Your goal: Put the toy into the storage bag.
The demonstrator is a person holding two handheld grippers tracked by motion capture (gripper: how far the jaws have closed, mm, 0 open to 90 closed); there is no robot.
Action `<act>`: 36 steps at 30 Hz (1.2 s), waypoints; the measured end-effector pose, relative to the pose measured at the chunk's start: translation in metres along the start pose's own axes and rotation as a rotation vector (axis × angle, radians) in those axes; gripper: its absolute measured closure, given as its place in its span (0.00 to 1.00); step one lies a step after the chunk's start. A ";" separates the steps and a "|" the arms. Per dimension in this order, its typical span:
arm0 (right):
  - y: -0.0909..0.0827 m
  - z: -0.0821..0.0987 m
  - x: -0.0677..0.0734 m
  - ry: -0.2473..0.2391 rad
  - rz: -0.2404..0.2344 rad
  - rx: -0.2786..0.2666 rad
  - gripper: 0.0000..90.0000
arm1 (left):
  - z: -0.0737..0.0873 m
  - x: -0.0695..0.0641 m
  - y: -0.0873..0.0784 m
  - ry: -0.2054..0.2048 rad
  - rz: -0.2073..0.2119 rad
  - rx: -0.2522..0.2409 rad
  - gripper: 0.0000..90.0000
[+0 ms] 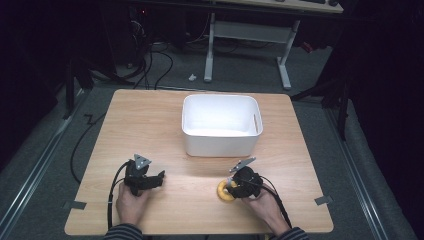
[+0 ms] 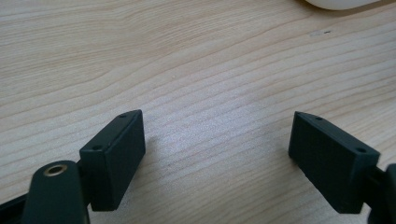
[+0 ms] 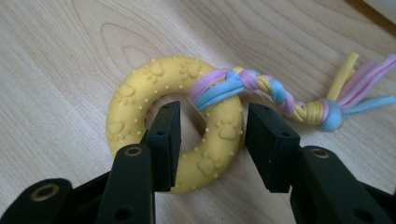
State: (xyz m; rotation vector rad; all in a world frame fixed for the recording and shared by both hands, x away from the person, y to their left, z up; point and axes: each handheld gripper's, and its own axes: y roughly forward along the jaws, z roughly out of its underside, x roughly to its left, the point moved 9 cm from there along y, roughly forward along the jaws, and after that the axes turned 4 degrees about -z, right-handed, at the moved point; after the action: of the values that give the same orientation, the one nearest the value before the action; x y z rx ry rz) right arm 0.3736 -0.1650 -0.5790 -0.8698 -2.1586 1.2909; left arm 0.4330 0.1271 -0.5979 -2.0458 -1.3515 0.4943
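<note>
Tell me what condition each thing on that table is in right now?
Yellow rubber ring toy with braided pastel rope: flat on the table, one side between the right jaws.
White plastic bin: upright, looks empty.
Left hand-held gripper: open over bare wood.
Right hand-held gripper: jaws straddle the ring's side, one through its hole; grip unclear.
</note>
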 end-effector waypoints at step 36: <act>-0.023 0.003 -0.010 0.031 0.024 -0.124 0.74 | 0.000 0.000 0.000 0.001 -0.005 -0.002 0.21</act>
State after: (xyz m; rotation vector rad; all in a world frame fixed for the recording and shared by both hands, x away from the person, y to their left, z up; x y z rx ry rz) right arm 0.3720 -0.1826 -0.5606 -0.9612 -2.2298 1.1571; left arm 0.4332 0.1269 -0.5980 -2.0430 -1.3572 0.4903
